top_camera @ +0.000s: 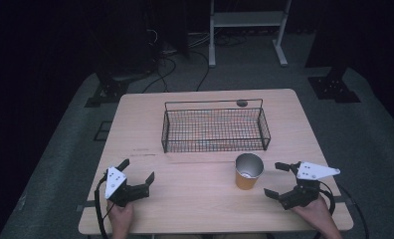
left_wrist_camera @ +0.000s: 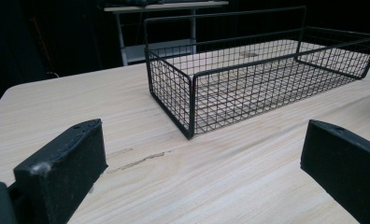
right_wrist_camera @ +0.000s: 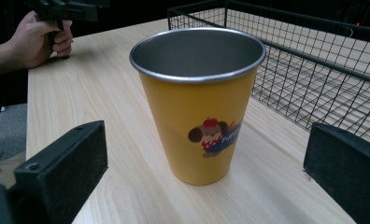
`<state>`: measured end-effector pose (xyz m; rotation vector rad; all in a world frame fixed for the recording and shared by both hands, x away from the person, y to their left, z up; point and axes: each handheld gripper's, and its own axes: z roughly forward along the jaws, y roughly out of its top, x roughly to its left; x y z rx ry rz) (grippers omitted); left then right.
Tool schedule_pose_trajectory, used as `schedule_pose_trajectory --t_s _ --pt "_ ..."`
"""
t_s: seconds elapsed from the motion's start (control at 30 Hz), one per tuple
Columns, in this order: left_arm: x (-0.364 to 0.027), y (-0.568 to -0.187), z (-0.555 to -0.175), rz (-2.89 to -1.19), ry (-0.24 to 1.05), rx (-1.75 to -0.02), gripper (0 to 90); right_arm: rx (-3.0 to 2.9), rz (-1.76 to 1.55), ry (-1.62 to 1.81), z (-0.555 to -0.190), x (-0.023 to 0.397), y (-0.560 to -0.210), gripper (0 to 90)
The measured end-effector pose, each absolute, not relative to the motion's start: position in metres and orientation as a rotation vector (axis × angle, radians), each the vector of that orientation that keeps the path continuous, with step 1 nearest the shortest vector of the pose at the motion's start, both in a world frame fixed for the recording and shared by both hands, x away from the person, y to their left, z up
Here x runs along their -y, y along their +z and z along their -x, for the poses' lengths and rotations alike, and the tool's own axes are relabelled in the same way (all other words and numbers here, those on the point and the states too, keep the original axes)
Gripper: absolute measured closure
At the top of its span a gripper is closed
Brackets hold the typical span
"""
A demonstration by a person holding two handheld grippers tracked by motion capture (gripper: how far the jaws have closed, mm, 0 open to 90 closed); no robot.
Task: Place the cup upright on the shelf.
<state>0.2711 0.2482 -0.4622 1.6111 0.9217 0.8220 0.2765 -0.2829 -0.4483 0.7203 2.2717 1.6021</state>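
Because the yellow metal cup with a cartoon dog print [right_wrist_camera: 198,105] stands upright and free on the pale wooden counter [top_camera: 185,199], just in front of the black wire basket [top_camera: 215,128], a skewed approach by the right gripper [top_camera: 277,180], jaws wide open, could topple it. The left gripper [top_camera: 137,169], jaws likewise open, idles well apart. The right gripper view reveals the print; the high view shows the cup's empty inside.

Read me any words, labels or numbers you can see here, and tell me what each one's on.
Cup, blue banner beside the cartoon dog: starts "Pu", then curves out of sight; the rest is too small and blurred to read.
Basket, table: no text.
Left tool and right tool: dots on the grey plates, no readable marks.
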Motion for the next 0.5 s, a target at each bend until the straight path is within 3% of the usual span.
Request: schedule_pose_trajectory --t_s 0.5 --pt "-0.248 -0.462 -0.271 -1.609 0.821 -0.921 0.0 -2.337 -0.688 1.565 -0.289 0.264 -0.441 0.0"
